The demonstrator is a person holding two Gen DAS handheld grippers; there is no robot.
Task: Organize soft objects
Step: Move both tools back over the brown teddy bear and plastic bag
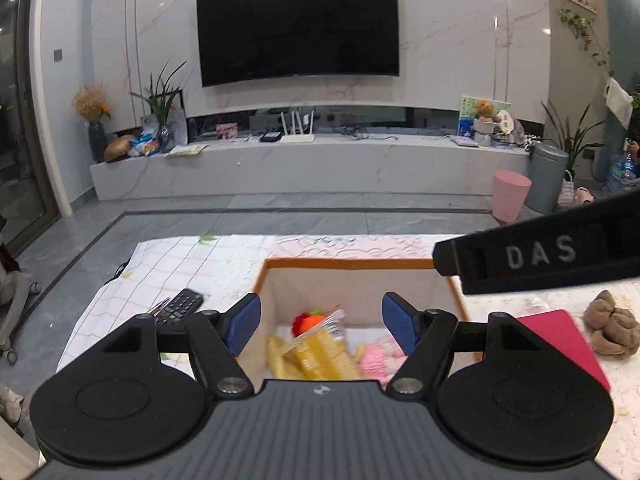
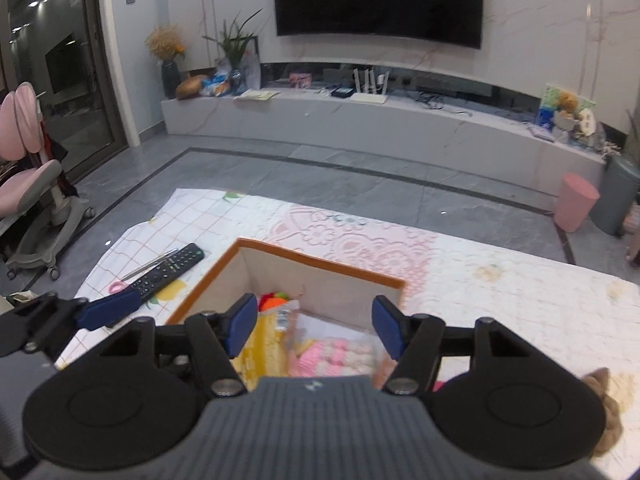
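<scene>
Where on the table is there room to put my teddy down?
Bare cloth right of the box, and the strip behind it. Crowded: inside the box, by the remote and pen on its left, and near the brown plush.

Each tool (image 1: pixel 320 322) is built of black linkages fixed with silver screws. Ribbed blue pads (image 1: pixel 243 322) are fitted to the fingers. White letters "DAS" are printed on the right tool (image 2: pixel 314 326).

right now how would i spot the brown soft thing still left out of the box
Find the orange-rimmed fabric box on the patterned tablecloth. Right of it lies a pink flat item, and just beyond sits the brown plush lump, the only crumpled, dull-coloured thing there.
</scene>
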